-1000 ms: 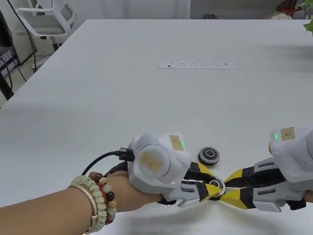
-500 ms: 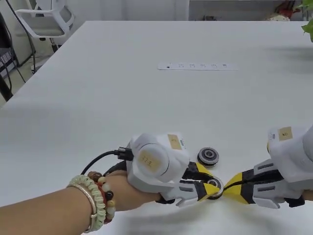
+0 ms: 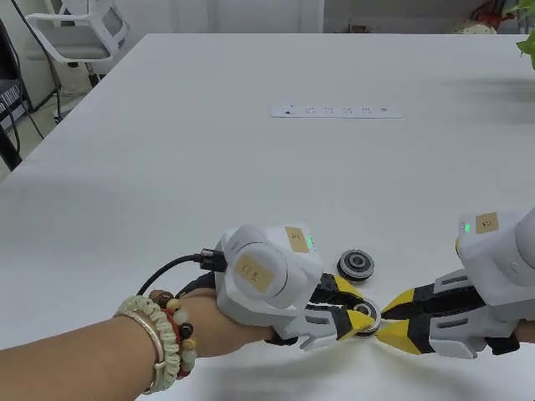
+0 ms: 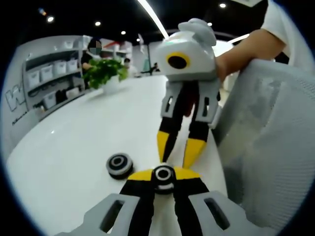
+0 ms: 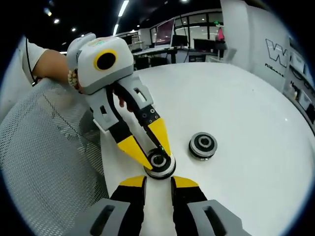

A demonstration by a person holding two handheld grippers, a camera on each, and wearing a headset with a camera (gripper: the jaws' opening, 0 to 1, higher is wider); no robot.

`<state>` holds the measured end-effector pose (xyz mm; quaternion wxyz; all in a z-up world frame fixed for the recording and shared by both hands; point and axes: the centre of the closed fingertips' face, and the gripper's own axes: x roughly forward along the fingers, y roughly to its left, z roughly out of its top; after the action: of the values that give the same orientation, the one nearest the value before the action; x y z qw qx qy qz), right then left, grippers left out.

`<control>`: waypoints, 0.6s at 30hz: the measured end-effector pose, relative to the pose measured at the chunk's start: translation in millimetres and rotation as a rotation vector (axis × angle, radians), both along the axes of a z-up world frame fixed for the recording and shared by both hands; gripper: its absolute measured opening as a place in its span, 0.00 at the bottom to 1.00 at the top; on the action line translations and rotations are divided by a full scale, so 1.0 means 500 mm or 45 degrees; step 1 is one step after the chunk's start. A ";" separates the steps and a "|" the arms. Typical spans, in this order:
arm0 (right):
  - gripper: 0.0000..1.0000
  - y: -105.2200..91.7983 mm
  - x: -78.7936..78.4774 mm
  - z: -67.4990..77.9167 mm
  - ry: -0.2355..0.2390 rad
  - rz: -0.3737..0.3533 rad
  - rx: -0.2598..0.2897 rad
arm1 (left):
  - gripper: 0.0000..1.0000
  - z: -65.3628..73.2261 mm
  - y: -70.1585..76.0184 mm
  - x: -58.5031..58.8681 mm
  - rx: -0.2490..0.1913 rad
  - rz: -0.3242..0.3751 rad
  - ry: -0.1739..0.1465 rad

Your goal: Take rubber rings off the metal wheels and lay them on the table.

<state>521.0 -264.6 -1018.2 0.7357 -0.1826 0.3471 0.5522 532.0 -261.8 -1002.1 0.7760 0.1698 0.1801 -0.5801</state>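
Head view shows us the left gripper [image 3: 361, 312] clamped on a metal wheel [image 3: 369, 316] near the front edge of the white table [image 3: 251, 184], with a second wheel [image 3: 356, 265] lying just beyond it. We see the right gripper [image 3: 387, 324] facing it with jaws only narrowly parted and tips at the held wheel's rim. We cannot tell whether they have hold of it.

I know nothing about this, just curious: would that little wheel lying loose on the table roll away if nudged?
Probably not: the loose wheel lies flat on the table, so a nudge would likely slide it. It looks metal, so probably stiff and heavy for its size. Its black rubber ring may grip the tabletop somewhat.
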 end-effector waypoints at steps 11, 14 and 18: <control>0.24 0.024 0.009 -0.004 -0.100 0.048 0.001 | 0.15 0.000 0.001 0.001 -0.009 -0.004 -0.001; 0.24 0.023 0.007 -0.002 -0.098 0.055 0.006 | 0.15 0.000 0.000 0.000 -0.013 -0.005 -0.001; 0.22 0.022 0.005 0.000 -0.116 0.081 -0.002 | 0.15 0.000 0.000 0.000 -0.012 -0.005 -0.001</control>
<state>523.7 -253.7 -1018.4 0.7328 -0.2191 0.3078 0.5660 532.0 -261.8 -1002.0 0.7756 0.1665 0.1767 -0.5826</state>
